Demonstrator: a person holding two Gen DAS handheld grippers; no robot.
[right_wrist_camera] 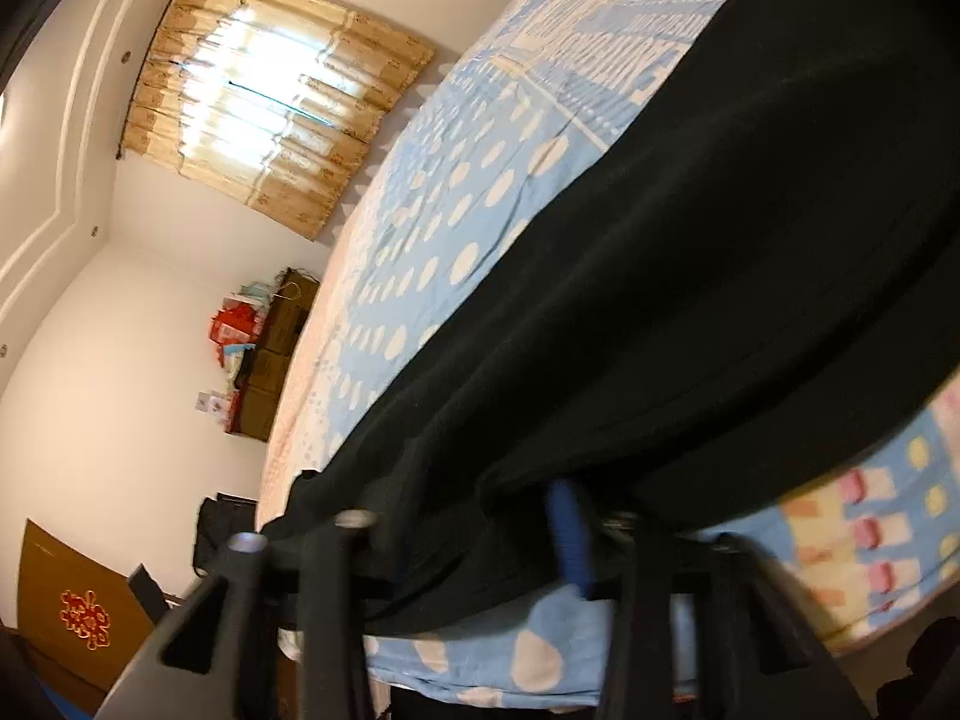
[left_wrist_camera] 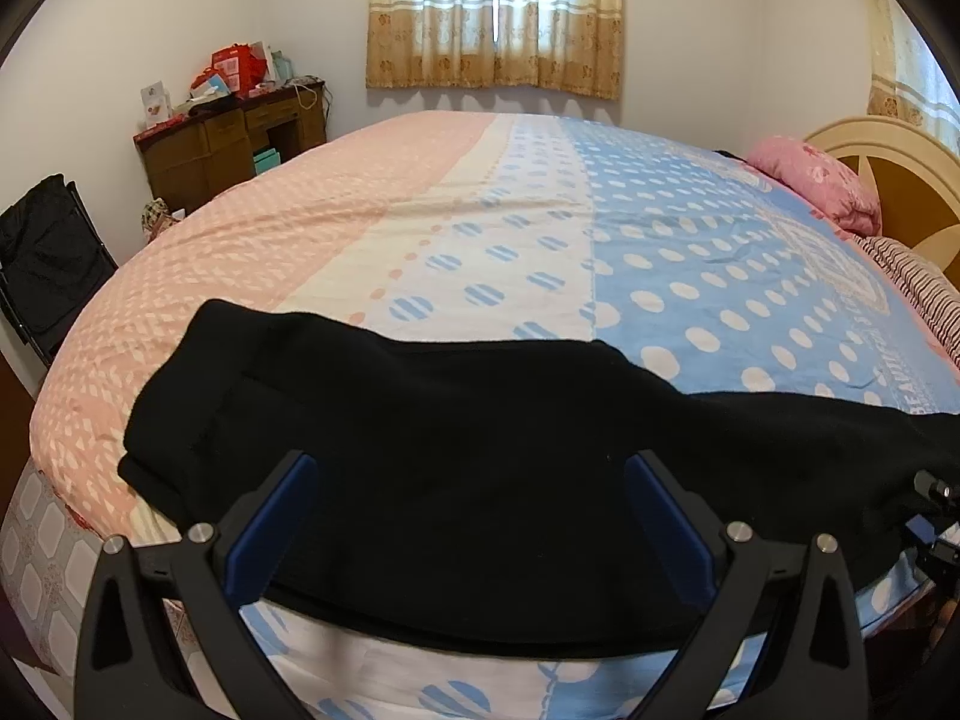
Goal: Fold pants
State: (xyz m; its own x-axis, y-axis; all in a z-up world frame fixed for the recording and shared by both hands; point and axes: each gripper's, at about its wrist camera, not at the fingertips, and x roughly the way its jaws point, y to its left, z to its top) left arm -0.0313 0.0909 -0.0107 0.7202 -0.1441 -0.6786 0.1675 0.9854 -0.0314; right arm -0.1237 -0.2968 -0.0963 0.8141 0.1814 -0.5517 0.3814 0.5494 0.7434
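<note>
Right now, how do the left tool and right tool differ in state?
The left tool stands wide open, blue pads apart, hovering over the black pants without gripping; the right tool is shut, blue pads together at the pants' near edge, with cloth bunched around them. The left tool's view is level and sharp; the right tool's is tilted and blurred. Both are at the pants lying along the bed edge.

free: bed (left_wrist_camera: 540,228) beyond pants (left_wrist_camera: 480,450) | obstacle: pillow (left_wrist_camera: 822,180)
</note>
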